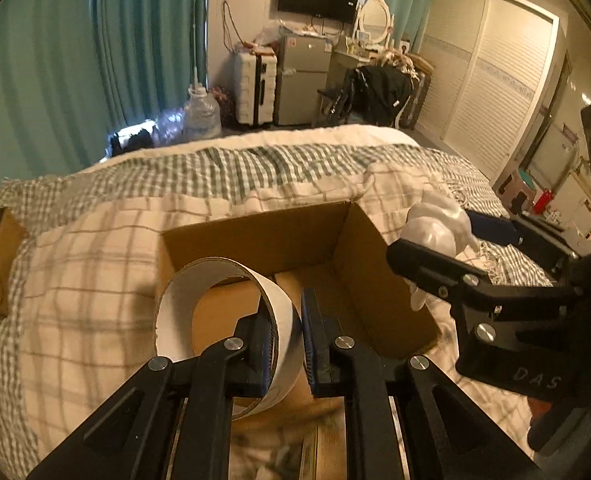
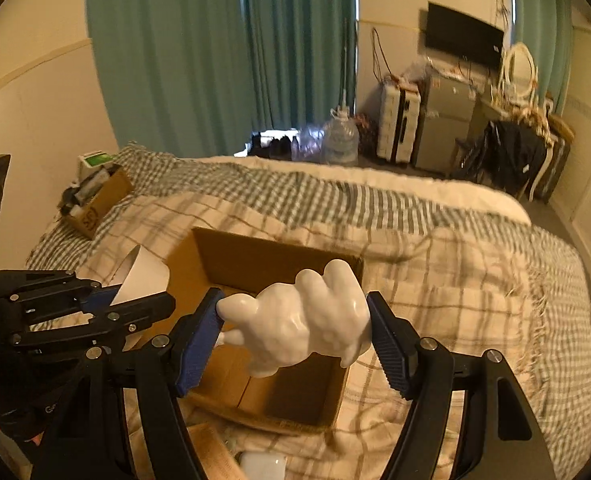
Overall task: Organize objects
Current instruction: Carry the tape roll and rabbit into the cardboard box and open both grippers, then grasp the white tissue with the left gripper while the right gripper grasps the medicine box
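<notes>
blue fingers (image 1: 285, 344) pinch tape roll (image 1: 223, 320); right fingers (image 2: 391, 356) clamp white figurine (image 2: 307, 320).

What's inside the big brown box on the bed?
The cardboard box shows only its bare brown bottom. The white lumpy figurine in the right tongs and the tape ring in the left tongs hide parts of the floor.
</notes>
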Tool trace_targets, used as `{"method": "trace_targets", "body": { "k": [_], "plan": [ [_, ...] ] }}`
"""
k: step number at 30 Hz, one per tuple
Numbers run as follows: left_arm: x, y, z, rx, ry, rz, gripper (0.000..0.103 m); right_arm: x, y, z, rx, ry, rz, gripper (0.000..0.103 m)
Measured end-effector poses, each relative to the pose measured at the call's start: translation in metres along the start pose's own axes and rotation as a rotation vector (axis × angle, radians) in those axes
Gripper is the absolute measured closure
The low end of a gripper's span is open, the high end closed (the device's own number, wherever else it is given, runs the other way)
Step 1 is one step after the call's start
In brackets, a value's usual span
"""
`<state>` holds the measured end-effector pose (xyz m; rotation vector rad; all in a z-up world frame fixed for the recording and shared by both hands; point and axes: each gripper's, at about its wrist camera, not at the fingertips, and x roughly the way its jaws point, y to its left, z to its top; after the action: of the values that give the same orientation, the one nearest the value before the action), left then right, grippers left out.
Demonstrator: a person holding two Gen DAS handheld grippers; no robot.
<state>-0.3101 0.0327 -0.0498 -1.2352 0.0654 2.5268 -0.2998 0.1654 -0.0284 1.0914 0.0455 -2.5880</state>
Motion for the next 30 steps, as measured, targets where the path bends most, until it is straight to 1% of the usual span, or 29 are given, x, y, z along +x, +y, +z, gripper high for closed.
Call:
{"method": "trace_targets", "body": {
  "k": [3,5,6,7,8,9,10,12,15,16,19,21,24,27,30],
  "plan": [
    [0.017,0.004,-0.001,-0.024,0.023,-0.021,0.087,0.012,-0.011,-0.005,0.021,0.011,0.026,0.033],
    [0.022,0.006,-0.001,-0.041,0.036,-0.012,0.081,0.016,-0.012,-0.009,0.021,0.023,0.028,0.032],
    [0.023,0.008,-0.004,-0.052,0.048,-0.004,0.071,0.016,-0.012,-0.009,0.022,0.025,0.028,0.032],
    [0.023,0.009,-0.005,-0.056,0.055,0.001,0.056,0.013,-0.014,-0.008,0.027,0.018,0.021,0.031],
    [0.021,0.010,-0.008,-0.059,0.057,0.011,0.048,0.009,-0.015,-0.008,0.032,0.013,0.014,0.026],
    [0.019,0.010,-0.009,-0.061,0.051,0.022,0.036,0.003,-0.015,-0.007,0.037,0.003,0.006,0.020],
    [0.011,0.010,-0.013,-0.063,0.032,0.040,0.028,-0.003,-0.015,-0.007,0.039,-0.005,0.001,0.018],
    [-0.006,0.008,-0.019,-0.056,0.008,0.082,0.017,-0.019,-0.014,-0.005,0.036,-0.023,-0.011,0.018],
    [-0.030,0.006,-0.027,-0.059,-0.019,0.119,0.011,-0.053,-0.009,-0.004,0.015,-0.049,-0.038,0.017],
    [-0.043,0.007,-0.031,-0.070,-0.028,0.127,0.007,-0.064,-0.007,-0.004,0.009,-0.057,-0.045,0.016],
    [-0.079,0.009,-0.040,-0.112,-0.065,0.145,0.000,-0.100,-0.002,-0.009,-0.006,-0.081,-0.067,0.013],
    [-0.104,0.011,-0.047,-0.134,-0.100,0.154,0.000,-0.128,0.004,-0.015,-0.020,-0.102,-0.080,0.010],
    [-0.134,0.013,-0.061,-0.151,-0.127,0.180,0.000,-0.163,0.016,-0.026,-0.046,-0.129,-0.089,0.005],
    [-0.155,0.015,-0.078,-0.164,-0.134,0.224,0.000,-0.188,0.028,-0.036,-0.068,-0.155,-0.105,0.001],
    [-0.174,0.018,-0.100,-0.167,-0.146,0.259,0.000,-0.209,0.042,-0.052,-0.091,-0.171,-0.105,0.000]
  ]
}}
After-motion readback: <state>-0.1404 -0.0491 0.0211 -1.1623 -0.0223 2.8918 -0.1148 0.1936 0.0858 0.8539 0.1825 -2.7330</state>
